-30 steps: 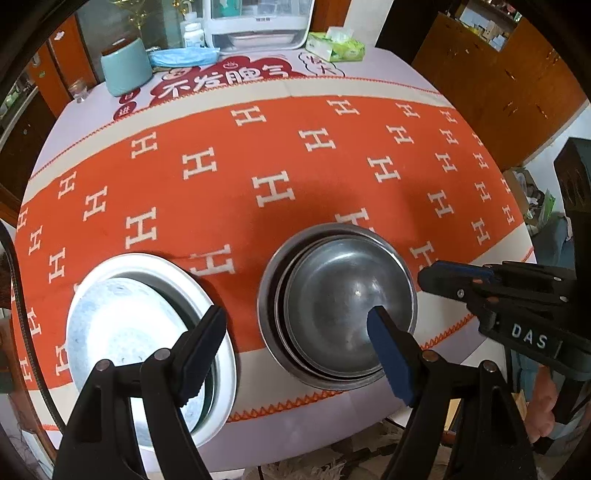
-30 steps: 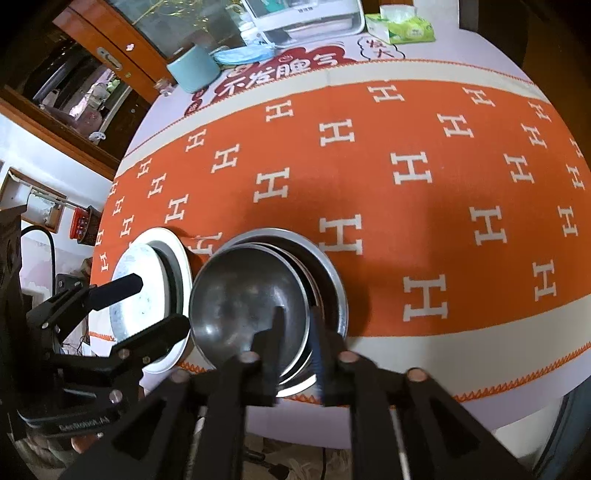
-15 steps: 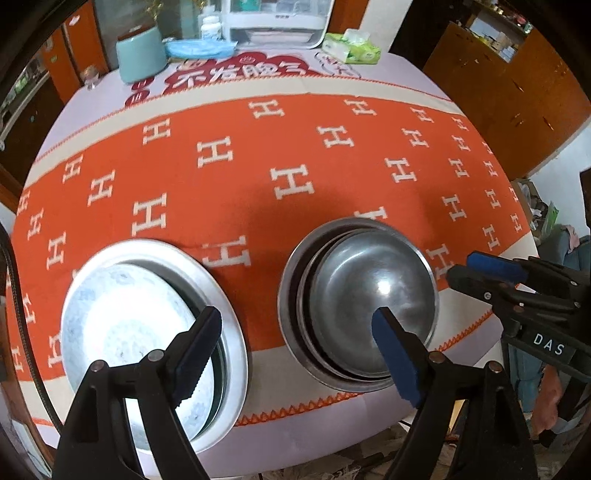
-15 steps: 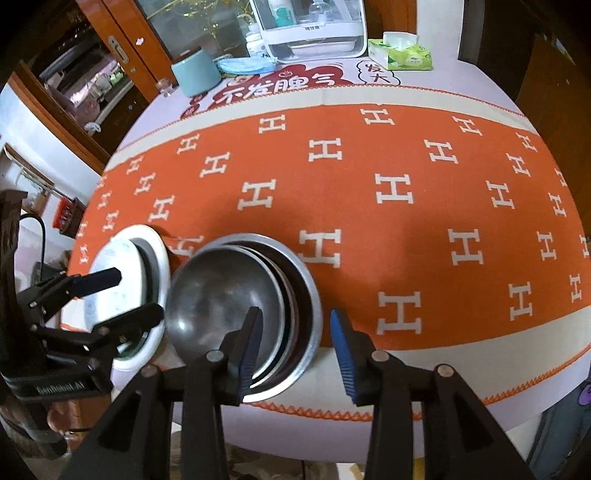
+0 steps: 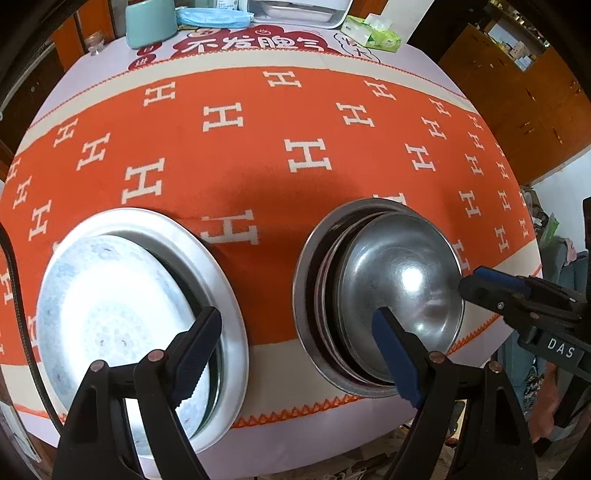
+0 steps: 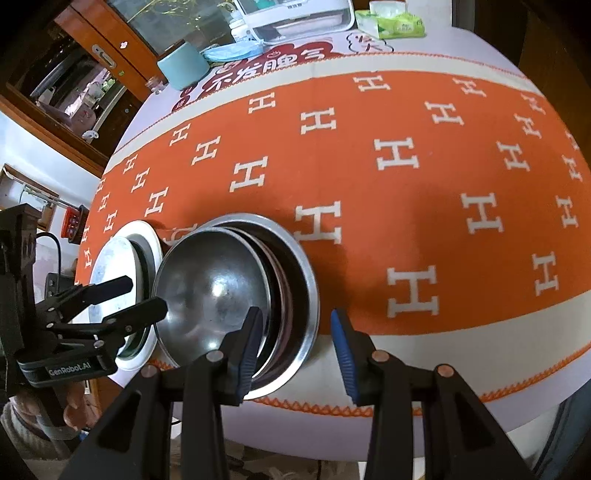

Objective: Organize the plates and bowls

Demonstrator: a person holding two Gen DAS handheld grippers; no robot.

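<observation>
A stack of steel bowls (image 5: 399,291) sits near the table's front edge; it also shows in the right wrist view (image 6: 218,295). Left of it a white patterned plate (image 5: 107,310) lies on a wider metal plate (image 5: 221,273), also seen in the right wrist view (image 6: 110,262). My left gripper (image 5: 295,347) is open and empty, above the gap between the two stacks. My right gripper (image 6: 295,350) is open and empty at the bowl stack's near right rim; it shows in the left wrist view (image 5: 517,295).
The table wears an orange cloth with white H marks (image 5: 306,158). At the far edge stand a teal cup (image 5: 149,20), a blue face mask (image 5: 214,16), a white tray unit (image 5: 295,9) and a green tissue pack (image 5: 371,35). Wooden cabinets (image 5: 535,96) stand to the right.
My right gripper has opened, letting go of the top steel bowl, which now rests in the stack. My left gripper has drifted slightly nearer the dishes.
</observation>
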